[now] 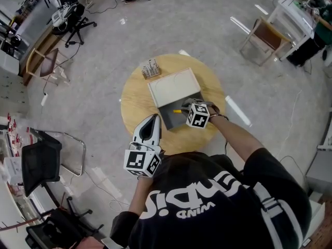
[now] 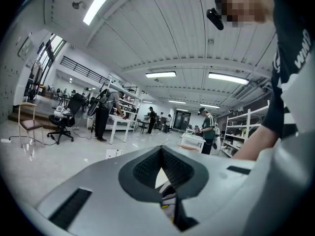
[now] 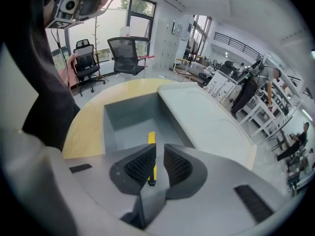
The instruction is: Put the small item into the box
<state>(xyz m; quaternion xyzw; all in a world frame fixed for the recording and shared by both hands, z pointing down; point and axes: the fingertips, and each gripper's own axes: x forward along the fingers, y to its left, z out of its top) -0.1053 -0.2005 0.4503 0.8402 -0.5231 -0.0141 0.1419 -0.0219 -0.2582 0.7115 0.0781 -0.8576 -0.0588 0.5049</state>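
An open grey box [image 1: 167,119] sits on the round wooden table [image 1: 136,105], its white lid [image 1: 174,86] folded back on the far side. My right gripper [image 1: 184,108] hangs over the box interior [image 3: 128,113], shut on a thin yellow item [image 3: 151,139] that points along the jaws toward the box floor. In the head view the yellow item [image 1: 177,110] shows just left of the gripper's tips. My left gripper [image 1: 154,117] is raised at the table's near left edge. It is shut [image 2: 161,149] and holds nothing.
A small rack of upright pieces [image 1: 150,69] stands on the table behind the lid's left corner. A folding chair [image 1: 263,35] is at the far right on the floor, a black chair [image 1: 41,162] close on the left. People work at distant benches [image 2: 118,119].
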